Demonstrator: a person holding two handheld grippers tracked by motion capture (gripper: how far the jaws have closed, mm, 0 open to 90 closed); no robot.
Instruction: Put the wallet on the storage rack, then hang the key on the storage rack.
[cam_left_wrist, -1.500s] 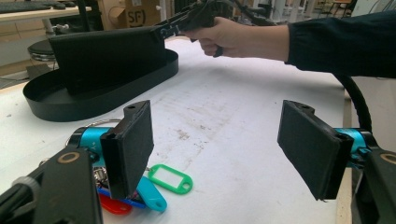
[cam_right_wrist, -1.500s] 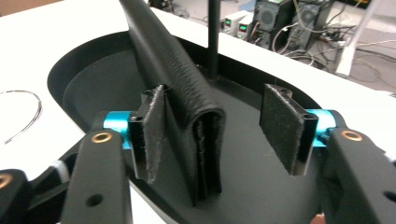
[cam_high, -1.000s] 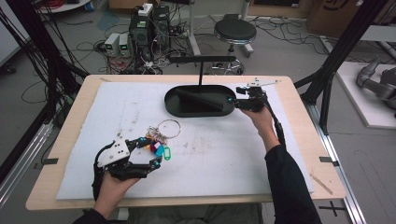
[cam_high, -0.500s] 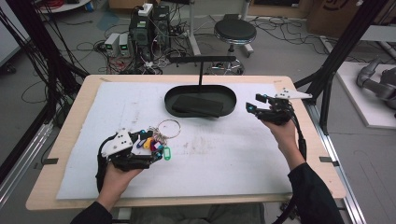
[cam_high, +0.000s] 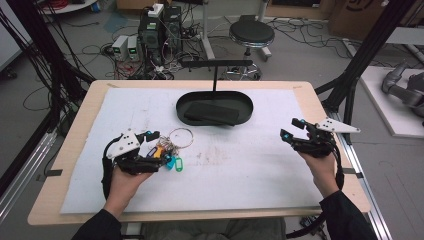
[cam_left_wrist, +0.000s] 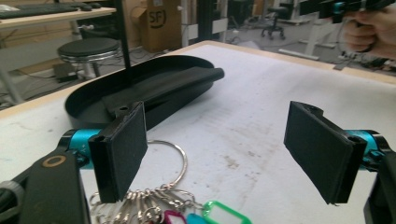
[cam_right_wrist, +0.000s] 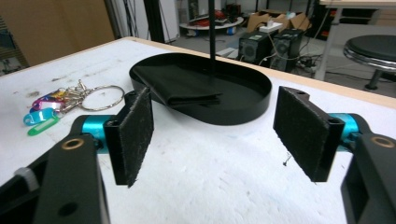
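A bunch of keys with coloured tags (cam_high: 167, 152) on a large metal ring (cam_high: 180, 138) lies on the white mat, left of centre. My left gripper (cam_high: 155, 145) stands open right over the bunch; in the left gripper view the ring (cam_left_wrist: 175, 154) and the tags (cam_left_wrist: 205, 217) lie low between its jaws, untouched. A black oval tray (cam_high: 215, 97) at the back holds a folded black cloth (cam_high: 210, 114) and an upright stand with a crossbar (cam_high: 216, 63). My right gripper (cam_high: 292, 131) is open and empty over the mat's right side, facing the tray (cam_right_wrist: 243, 112) and the keys (cam_right_wrist: 56, 105).
The white mat (cam_high: 240, 170) covers a wooden table (cam_high: 320, 107). A black frame post (cam_high: 367, 55) rises past the table's right corner. A stool (cam_high: 251, 34) and computer boxes (cam_high: 160, 25) stand on the floor behind.
My right gripper has drawn back from the tray toward the mat's right edge, empty. My left gripper has shifted up onto the key bunch and opened around it.
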